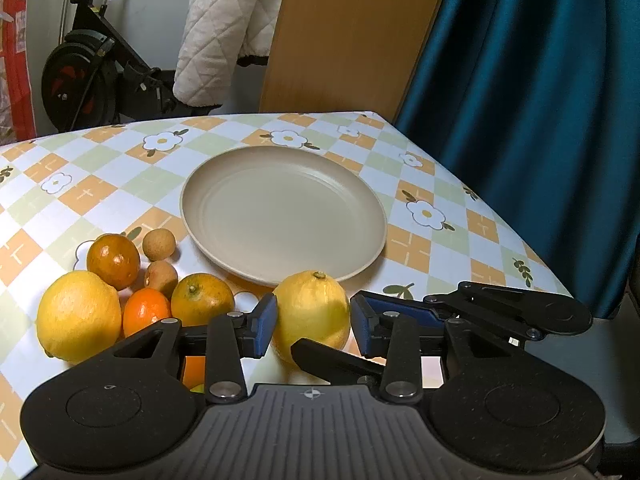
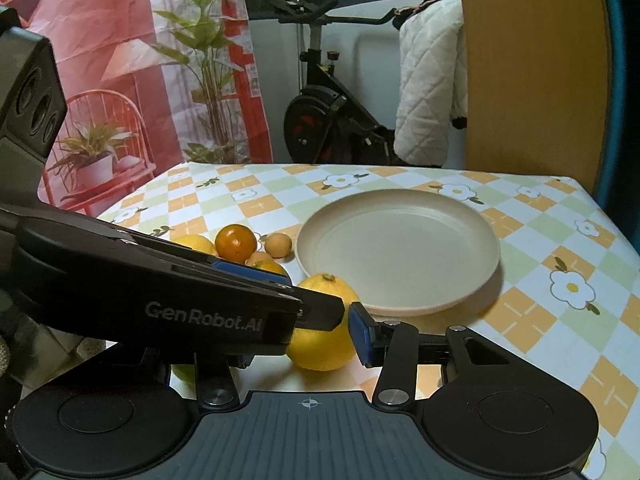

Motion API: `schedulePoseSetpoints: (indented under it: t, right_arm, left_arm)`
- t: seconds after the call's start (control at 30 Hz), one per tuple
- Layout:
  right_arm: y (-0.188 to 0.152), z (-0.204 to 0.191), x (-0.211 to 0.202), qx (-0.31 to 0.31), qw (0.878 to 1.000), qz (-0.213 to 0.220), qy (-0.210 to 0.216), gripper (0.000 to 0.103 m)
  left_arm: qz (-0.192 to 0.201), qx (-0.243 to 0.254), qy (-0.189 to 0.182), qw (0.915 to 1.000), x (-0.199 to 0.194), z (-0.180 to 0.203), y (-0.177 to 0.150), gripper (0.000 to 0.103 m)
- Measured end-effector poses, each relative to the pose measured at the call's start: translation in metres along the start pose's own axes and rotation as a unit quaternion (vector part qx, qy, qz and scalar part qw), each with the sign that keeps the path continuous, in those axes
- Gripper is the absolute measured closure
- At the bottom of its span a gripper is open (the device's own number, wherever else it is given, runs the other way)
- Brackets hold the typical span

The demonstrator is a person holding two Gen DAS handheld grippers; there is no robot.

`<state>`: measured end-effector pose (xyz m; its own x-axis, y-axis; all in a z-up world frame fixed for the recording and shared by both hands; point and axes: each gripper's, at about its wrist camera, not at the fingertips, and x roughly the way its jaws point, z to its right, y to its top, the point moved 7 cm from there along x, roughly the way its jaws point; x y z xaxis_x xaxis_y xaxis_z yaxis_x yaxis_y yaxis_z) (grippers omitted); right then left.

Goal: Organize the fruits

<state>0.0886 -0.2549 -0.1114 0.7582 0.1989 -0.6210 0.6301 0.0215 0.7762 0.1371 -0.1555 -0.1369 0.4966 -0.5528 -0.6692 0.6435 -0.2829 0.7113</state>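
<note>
A yellow lemon (image 1: 312,314) (image 2: 320,344) stands on the tablecloth just in front of the beige plate (image 1: 280,212) (image 2: 400,248), which holds nothing. My left gripper (image 1: 314,328) is shut on it, a blue pad against each side. My right gripper (image 2: 320,336) comes in from the right. Its right pad (image 2: 362,336) lies against the lemon, while its left pad is hidden behind the left gripper's body (image 2: 160,300). One of its black fingers (image 1: 332,360) crosses in front of the lemon. To the left lie a second lemon (image 1: 78,316), oranges (image 1: 113,255) (image 1: 202,300), a tangerine (image 1: 145,312) and two small brown fruits (image 1: 159,244).
The table's right edge (image 1: 520,248) runs close to a teal curtain (image 1: 520,120). Behind the table stand a wooden board (image 1: 344,40), a white quilted cloth (image 1: 220,32) and an exercise bike (image 1: 88,72). A green fruit (image 2: 184,374) peeks out under the left gripper.
</note>
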Motion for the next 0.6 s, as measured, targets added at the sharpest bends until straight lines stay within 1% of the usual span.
schedulePoseSetpoints:
  t: [0.37, 0.6]
  right_arm:
    - [-0.009, 0.001, 0.004, 0.014, 1.0, -0.016, 0.002, 0.06]
    - [-0.013, 0.0, 0.004, 0.018, 1.0, -0.022, 0.004, 0.06]
  left_arm:
    - [-0.008, -0.01, 0.002, 0.9999, 0.002, -0.006, -0.007, 0.058]
    - [-0.018, -0.023, -0.01, 0.9995, 0.002, -0.012, -0.013, 0.054]
